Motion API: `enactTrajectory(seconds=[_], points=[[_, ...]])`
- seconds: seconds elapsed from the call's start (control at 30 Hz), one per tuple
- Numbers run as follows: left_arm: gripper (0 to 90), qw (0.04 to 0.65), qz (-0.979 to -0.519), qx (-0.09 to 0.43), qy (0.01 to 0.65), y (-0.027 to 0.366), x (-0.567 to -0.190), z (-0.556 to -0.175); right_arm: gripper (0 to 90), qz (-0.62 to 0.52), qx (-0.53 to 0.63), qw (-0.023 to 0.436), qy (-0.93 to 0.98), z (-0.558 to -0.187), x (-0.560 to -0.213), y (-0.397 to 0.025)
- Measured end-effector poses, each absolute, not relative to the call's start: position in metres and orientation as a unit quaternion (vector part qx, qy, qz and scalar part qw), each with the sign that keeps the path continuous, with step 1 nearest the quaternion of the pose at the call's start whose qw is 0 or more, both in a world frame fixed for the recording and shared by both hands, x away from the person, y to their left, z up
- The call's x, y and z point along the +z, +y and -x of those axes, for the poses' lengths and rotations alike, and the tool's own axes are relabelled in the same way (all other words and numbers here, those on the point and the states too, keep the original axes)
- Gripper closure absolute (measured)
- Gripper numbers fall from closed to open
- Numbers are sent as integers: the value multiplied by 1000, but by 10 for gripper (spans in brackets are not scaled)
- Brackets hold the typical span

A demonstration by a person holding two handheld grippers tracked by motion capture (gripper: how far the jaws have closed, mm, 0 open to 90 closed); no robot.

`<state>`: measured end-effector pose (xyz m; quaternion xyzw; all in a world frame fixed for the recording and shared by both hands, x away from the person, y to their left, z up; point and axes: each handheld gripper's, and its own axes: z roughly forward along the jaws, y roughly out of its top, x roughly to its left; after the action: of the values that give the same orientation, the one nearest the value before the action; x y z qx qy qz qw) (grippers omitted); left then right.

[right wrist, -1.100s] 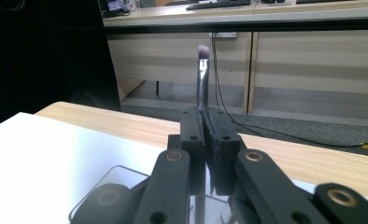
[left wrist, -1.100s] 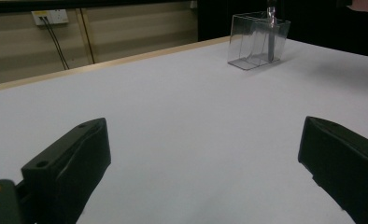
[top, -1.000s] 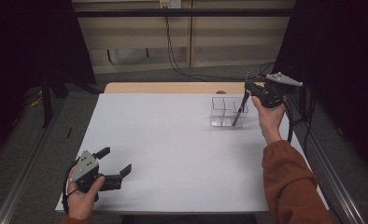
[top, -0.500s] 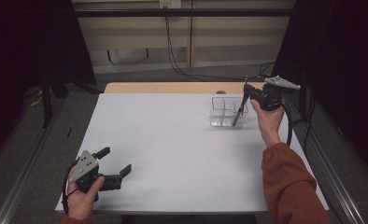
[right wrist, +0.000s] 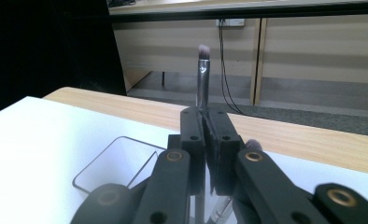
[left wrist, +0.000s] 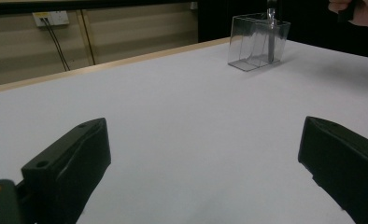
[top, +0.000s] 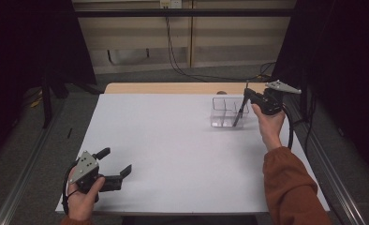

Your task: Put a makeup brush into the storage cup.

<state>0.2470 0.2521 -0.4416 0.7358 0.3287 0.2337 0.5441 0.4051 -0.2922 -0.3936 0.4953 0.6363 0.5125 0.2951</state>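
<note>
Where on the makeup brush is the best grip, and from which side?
On the metal stem just below the bristles, from above, as the right gripper does now: the brush stands bristles-up in the clear organizer, whose walls block access lower down.

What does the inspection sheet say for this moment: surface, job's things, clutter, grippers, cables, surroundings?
Surface: white table top, with a wooden strip along its far edge.
Job's things: clear divided box at far right; makeup brush upright, bristles up, lower end inside the box.
Clutter: nothing seen.
Grippers: right gripper has its fingers shut on the brush handle above the box; left gripper open, holding nothing, at the near left corner.
Cables: black cable trails from the right gripper; wall cables hang from an outlet.
Surroundings: panelled wall, grey floor, dark curtains at both sides.
</note>
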Motion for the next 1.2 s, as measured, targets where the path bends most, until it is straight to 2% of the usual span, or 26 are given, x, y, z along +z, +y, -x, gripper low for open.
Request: enactTrajectory(seconds=[1.2], points=[[25,544,-736,232,330,252,-442,-247,838,-505,505,279,642,-405,-410,-302]])
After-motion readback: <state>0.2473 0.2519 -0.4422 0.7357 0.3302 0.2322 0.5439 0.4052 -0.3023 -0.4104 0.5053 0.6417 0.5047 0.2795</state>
